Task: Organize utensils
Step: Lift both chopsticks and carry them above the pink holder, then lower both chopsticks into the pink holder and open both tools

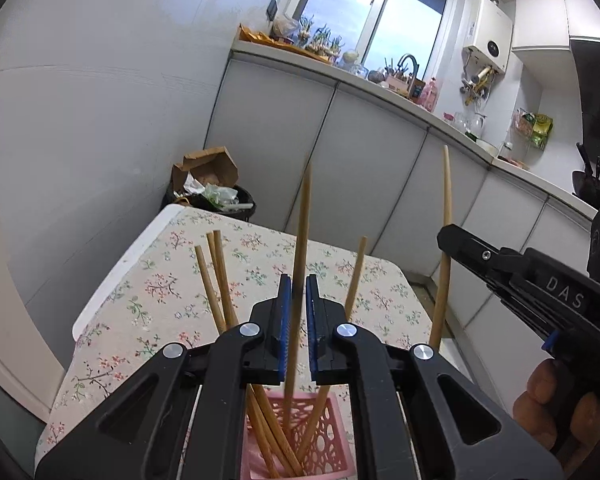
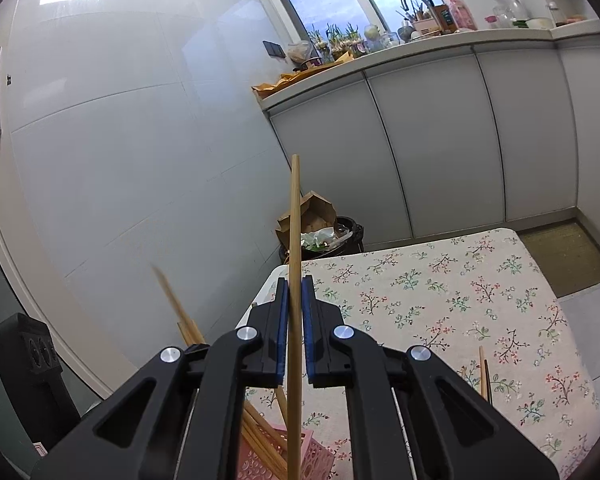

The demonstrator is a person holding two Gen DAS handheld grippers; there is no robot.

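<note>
Left claw [image 1: 299, 292] and right claw [image 2: 296, 292] each pinch an upright chopstick [image 1: 300, 240] above the pink basket [image 1: 332, 440].

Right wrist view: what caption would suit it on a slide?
Right tongs clamp one upright chopstick above a pink basket of chopsticks on a floral tablecloth.

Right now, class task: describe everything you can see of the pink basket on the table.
The pink basket is a small, square plastic-looking holder with lattice walls of oval holes and an open top. It stands upright on the floral tablecloth, near the table's close edge, largely hidden behind the left gripper. Several wooden chopsticks stand in it, leaning outward against its rim. The chopstick clamped in the left gripper reaches down into it.
</note>
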